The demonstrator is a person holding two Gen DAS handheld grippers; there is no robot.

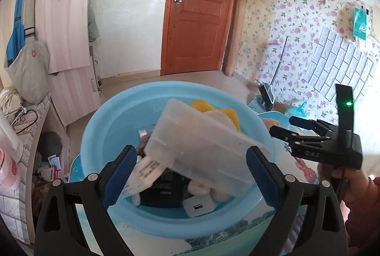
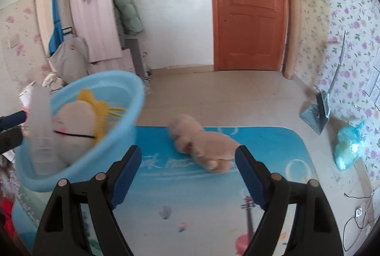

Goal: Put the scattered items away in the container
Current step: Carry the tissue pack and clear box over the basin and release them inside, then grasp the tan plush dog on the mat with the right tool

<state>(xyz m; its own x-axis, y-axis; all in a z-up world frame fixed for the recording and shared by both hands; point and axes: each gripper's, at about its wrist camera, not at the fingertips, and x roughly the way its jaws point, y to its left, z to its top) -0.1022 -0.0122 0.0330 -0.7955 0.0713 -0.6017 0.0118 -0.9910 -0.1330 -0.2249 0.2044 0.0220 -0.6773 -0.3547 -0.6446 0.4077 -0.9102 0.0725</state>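
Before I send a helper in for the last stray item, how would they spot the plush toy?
Find the blue mat on the floor before the wooden door. Right of the blue basin, the beige plush toy lies alone on it, the only item outside the basin.

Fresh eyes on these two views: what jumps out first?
The light blue basin, centre of the left wrist view, is piled with items, a translucent plastic box tilted on top between the open fingers of the left gripper. In the right wrist view, a beige plush toy lies alone on the blue mat, ahead of the open right gripper.
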